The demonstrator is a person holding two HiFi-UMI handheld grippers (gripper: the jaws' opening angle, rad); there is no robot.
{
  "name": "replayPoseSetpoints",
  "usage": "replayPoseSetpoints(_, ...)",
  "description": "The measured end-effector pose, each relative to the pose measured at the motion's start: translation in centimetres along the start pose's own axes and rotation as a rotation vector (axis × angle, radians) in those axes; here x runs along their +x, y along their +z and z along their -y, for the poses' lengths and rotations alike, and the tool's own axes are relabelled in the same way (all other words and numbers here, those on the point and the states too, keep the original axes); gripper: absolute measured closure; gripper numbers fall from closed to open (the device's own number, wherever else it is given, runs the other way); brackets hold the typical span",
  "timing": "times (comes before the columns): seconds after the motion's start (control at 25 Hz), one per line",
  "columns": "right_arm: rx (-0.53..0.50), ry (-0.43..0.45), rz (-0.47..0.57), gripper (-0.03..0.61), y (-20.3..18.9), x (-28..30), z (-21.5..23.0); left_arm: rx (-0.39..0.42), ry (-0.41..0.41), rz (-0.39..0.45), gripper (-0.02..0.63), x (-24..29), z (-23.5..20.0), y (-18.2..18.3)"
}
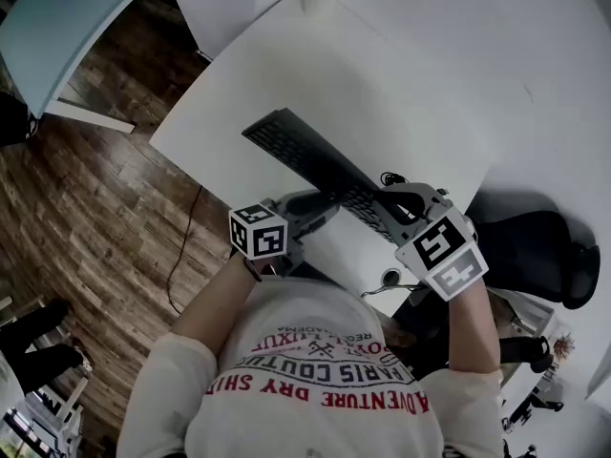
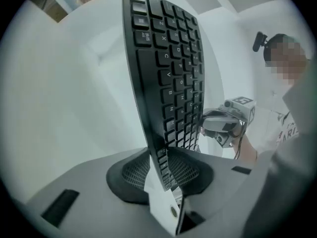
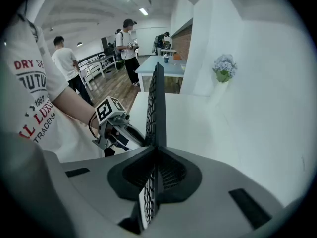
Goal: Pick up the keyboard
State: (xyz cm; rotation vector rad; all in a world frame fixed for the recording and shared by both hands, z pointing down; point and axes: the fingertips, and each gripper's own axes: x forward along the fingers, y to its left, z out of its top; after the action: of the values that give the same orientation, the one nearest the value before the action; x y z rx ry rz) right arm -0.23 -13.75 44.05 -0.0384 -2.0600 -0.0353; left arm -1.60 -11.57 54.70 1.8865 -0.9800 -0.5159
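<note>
The black keyboard [image 1: 315,165] is a slim, rigid slab, probably light. Its long thin body should hold its shape but will lever hard against any grip taken at one end alone, and its smooth edges could slide between pads (better a hold on each long edge than one at a corner). It is held slantwise over the white table [image 1: 410,84], its far end pointing away from the person; whether that end is clear of the tabletop cannot be told. The near end lies between the two tools. The left gripper [image 1: 323,201] comes in from the left long edge, its jaws clamped on that edge with the body rising straight out between the pads. The right gripper [image 1: 387,206] bites the opposite edge from above, jaws drawn nearly together on the thin slab. Both holds sit close together at the near end, so the far end hangs unsupported.
</note>
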Motion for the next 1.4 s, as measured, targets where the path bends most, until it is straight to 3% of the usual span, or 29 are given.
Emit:
replayPoseSetpoints(0.2,0.056,-0.048,0.121,0.537,2.3,-3.0,1.4,0.090,-0.021,-0.014,0.505,-0.4,2.2,4.2)
replayPoseSetpoints(0.68,0.277,-0.207,0.459,0.537,2.9,-12.2,4.3,0.465,-0.087,-0.126,0.512,1.3,11.2,12.7)
replayPoseSetpoints(1.0,0.426,-0.357,0.607,0.537,0.3,-16.2,5.2,0.662,-0.157,-0.225,0.515,4.7,15.5,14.7)
replayPoseSetpoints(1.12,0.483,-0.433,0.668,0.537,-2.0,-17.6,4.5,0.725,-0.171,-0.264,0.518,6.4,17.1,13.4)
replayPoseSetpoints(1.24,0.525,-0.489,0.722,0.537,-4.1,-18.7,2.6,0.749,-0.192,-0.292,0.518,6.8,18.6,11.4)
replayPoseSetpoints(1.4,0.593,-0.519,0.772,0.536,-3.7,-18.2,1.9,0.748,-0.216,-0.330,0.518,6.1,18.5,11.7)
